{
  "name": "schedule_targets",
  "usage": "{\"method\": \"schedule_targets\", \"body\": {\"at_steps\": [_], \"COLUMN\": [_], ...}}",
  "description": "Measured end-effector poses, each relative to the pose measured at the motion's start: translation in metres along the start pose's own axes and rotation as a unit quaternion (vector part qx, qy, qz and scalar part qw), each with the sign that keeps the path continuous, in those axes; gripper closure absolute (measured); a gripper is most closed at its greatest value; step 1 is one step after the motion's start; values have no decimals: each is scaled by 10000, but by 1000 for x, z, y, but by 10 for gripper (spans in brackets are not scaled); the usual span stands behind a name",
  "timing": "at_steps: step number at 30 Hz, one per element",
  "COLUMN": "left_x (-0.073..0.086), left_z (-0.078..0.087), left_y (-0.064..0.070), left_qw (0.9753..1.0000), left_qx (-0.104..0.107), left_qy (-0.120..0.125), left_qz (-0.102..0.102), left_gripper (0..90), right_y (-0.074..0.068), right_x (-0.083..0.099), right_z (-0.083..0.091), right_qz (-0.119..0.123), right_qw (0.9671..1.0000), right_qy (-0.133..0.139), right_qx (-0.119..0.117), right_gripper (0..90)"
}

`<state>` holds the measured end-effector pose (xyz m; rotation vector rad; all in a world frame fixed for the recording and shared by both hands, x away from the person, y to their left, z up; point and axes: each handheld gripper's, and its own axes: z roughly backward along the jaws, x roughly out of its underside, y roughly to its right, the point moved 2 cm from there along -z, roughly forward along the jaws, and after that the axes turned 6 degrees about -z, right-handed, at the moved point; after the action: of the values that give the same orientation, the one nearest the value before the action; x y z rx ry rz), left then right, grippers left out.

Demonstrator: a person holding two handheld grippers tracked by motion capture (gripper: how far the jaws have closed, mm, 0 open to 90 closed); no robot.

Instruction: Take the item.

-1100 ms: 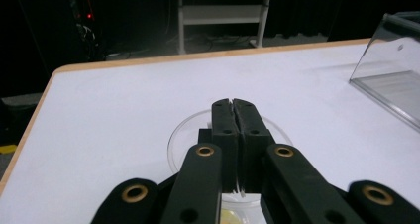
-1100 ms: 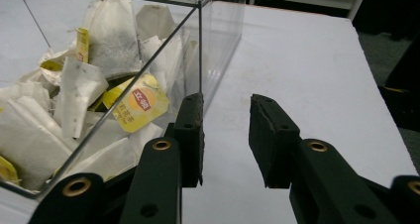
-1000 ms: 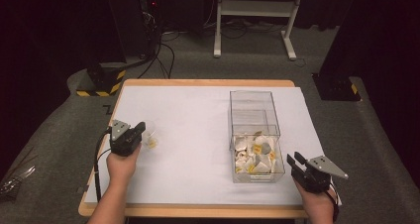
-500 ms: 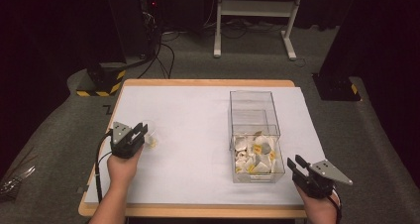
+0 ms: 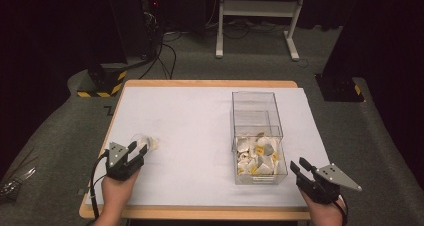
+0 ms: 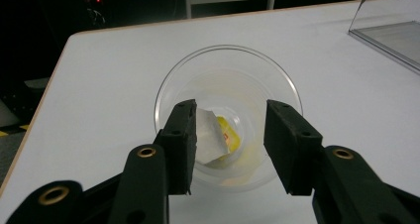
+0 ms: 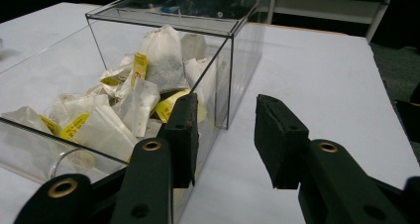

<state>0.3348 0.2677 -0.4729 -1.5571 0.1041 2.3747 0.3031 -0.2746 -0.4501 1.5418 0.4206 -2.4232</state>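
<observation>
Teabag sat at the bottom of a clear glass cup, white paper with a yellow tag, and that cup lay just ahead of the left claw on the near left part of the bench. In the left gripper view the two black jaws stood spread, one on each side of the cup's mouth, with the bag showing in the gap between them; whether the pads touched the glass I could not tell. From the high view the left claw pointed forward and a little to the right, the hand behind it coming in low from the bench's near edge, wrist roughly level.

Over on the right, the right claw hovered at the near right corner of the clear box, jaws spread and gripping nothing. In the right gripper view one jaw stood in front of the box wall and the other over bare bench beside it. Inside the box's near half lay a heap of teabags. The right hand sat at the bench's near edge, angled towards the box.
</observation>
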Motion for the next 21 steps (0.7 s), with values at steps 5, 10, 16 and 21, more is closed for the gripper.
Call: {"method": "schedule_targets", "body": {"at_steps": [5, 10, 16, 21], "left_x": [5, 2, -8, -18], "left_z": [4, 0, -22, -33], "left_y": [-2, -1, 0, -3], "left_qw": [10000, 9999, 9999, 10000], "left_qx": [47, 72, 118, 100], "left_qy": [-5, 77, -45, 2], "left_qz": [40, 45, -2, 4], "left_gripper": [553, 574, 594, 606], "right_y": [-1, 0, 0, 1], "right_x": [-1, 2, 2, 3], "right_z": [1, -2, -3, -3], "right_qz": [-11, -43, -54, -68], "right_qw": [10000, 10000, 10000, 10000], "right_qy": [12, -31, -24, -39], "right_qx": [-17, 16, 16, 22], "right_gripper": [609, 609, 610, 610]}}
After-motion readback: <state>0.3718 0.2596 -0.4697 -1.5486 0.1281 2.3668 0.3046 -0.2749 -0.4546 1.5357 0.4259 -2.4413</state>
